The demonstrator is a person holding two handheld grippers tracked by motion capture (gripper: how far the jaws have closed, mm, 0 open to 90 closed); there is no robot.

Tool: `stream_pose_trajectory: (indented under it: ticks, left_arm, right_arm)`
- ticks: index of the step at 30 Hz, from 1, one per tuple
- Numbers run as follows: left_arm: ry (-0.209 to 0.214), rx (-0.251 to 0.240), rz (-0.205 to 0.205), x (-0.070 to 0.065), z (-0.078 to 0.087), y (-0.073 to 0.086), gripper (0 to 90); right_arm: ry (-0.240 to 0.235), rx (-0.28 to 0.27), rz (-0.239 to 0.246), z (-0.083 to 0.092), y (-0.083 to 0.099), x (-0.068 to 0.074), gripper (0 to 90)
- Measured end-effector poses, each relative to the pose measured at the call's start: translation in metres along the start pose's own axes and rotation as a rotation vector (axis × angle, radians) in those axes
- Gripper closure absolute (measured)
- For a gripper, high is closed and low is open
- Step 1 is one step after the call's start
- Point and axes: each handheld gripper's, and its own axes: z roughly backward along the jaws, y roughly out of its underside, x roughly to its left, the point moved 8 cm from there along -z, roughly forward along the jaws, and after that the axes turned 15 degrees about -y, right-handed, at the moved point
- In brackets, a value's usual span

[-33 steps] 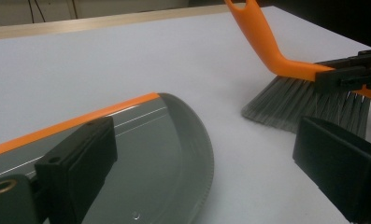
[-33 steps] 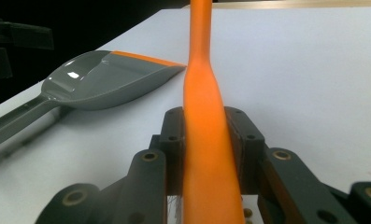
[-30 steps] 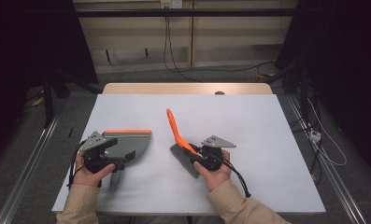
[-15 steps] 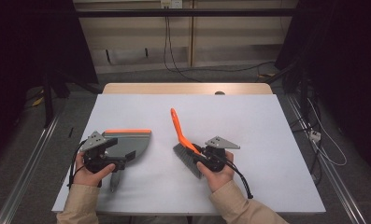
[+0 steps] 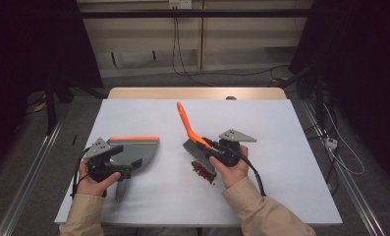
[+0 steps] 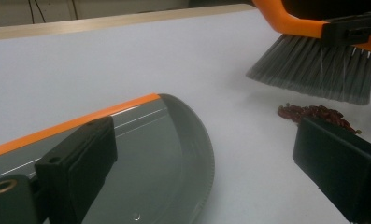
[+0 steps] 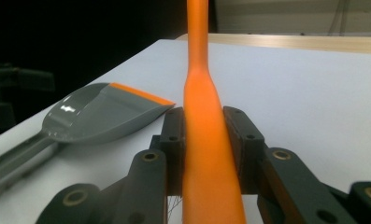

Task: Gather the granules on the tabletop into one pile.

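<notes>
A grey dustpan with an orange edge lies flat on the white table at the left. My left gripper hovers over it, open, one jaw above the pan and the other above bare table. My right gripper is shut on the orange handle of a brush. Its grey bristles hang just above a small pile of red bits on the table. The right gripper view shows the dustpan off to the left.
A wooden strip runs along the table's far edge. Cables hang and trail on the floor behind and at the right. The dustpan's handle points toward the near table edge.
The right gripper has lifted the brush and drawn it a little to the right, uncovering the red bits beneath the bristles. The left gripper and dustpan have stayed put.
</notes>
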Motion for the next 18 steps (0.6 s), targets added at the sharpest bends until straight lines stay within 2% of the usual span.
stream_pose_trajectory:
  ticks: [2,4,8,10,12,14,18]
  left_arm:
    - [-0.002,0.002,-0.001,0.001,0.0,0.0,6.3]
    - [-0.003,0.004,-0.001,0.001,0.0,0.001,6.3]
    - [-0.006,0.005,0.001,0.002,-0.001,0.001,6.3]
    - [-0.006,0.007,0.003,0.002,-0.001,0.002,6.3]
    - [-0.006,0.007,0.004,0.002,-0.001,0.002,6.3]
    - [-0.007,0.006,0.005,0.003,-0.001,0.002,6.3]
    - [-0.01,0.006,0.007,0.003,0.0,0.003,6.3]
  right_arm:
    - [0.001,0.035,0.045,-0.003,0.002,-0.005,71.3]
    - [-0.022,0.06,0.079,-0.006,0.003,-0.009,71.3]
    - [-0.051,0.121,0.196,-0.012,0.007,-0.016,71.3]
    - [-0.09,0.14,0.242,-0.015,0.007,-0.019,71.3]
    - [-0.105,0.155,0.258,-0.017,0.008,-0.02,71.3]
    - [-0.125,0.17,0.247,-0.018,0.012,-0.019,71.3]
    - [-0.162,0.189,0.265,-0.012,0.018,-0.01,71.4]
